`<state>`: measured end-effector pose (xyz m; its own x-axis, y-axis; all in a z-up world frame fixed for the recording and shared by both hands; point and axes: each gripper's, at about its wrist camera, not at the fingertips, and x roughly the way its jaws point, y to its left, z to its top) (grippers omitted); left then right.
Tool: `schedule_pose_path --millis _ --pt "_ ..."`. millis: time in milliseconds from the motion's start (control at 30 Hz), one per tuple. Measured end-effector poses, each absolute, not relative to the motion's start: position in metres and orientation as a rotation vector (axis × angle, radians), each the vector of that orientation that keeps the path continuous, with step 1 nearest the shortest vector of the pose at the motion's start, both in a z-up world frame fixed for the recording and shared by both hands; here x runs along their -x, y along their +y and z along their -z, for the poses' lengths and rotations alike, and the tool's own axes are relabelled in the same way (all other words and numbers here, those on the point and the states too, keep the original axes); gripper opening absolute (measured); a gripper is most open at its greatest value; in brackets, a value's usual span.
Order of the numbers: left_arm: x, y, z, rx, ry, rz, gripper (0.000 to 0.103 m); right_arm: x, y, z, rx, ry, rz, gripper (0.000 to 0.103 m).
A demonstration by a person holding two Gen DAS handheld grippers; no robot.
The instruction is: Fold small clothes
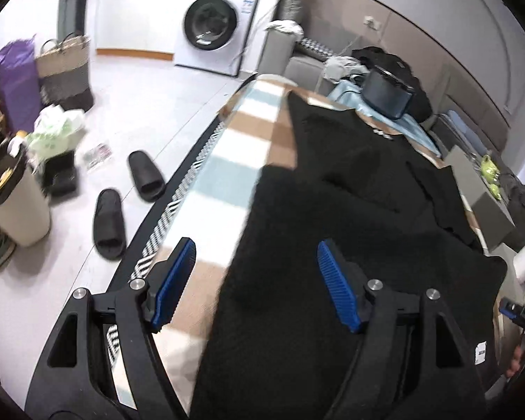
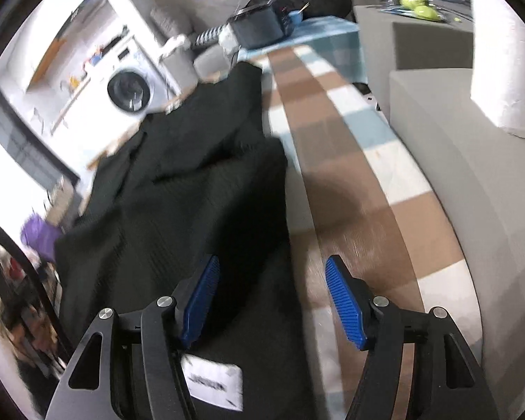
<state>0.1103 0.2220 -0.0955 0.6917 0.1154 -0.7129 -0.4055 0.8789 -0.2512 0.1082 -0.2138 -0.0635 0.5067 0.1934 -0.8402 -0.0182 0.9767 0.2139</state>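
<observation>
A black garment [image 1: 350,210] lies spread along the checked surface [image 1: 234,161], a white label [image 2: 213,381] at its near edge. The left gripper [image 1: 255,280] hovers wide over its left edge, pads clear. The right gripper [image 2: 273,297] stands wide over its right edge, empty.

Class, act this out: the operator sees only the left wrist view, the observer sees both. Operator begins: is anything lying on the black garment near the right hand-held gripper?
Observer: Yes, a white label lies on the black garment, just beneath the right hand-held gripper.
Operator: Is that gripper holding the cloth?
Observer: No, its jaws stand open, straddling the garment's edge and the checked cover.
Operator: What is beyond that cover?
Observer: A grey cushion with a white block on it.
</observation>
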Motion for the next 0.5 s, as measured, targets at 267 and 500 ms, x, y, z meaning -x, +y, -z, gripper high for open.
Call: schedule_pose_path --millis 267,500 --pt "-0.084 0.228 0.104 0.441 0.790 -0.337 0.070 -0.107 -0.211 0.079 -0.140 1.027 -0.131 0.058" --pt "-0.103 0.214 0.093 0.422 0.786 -0.320 0.070 -0.130 -0.190 0.085 -0.081 1.020 -0.176 0.004"
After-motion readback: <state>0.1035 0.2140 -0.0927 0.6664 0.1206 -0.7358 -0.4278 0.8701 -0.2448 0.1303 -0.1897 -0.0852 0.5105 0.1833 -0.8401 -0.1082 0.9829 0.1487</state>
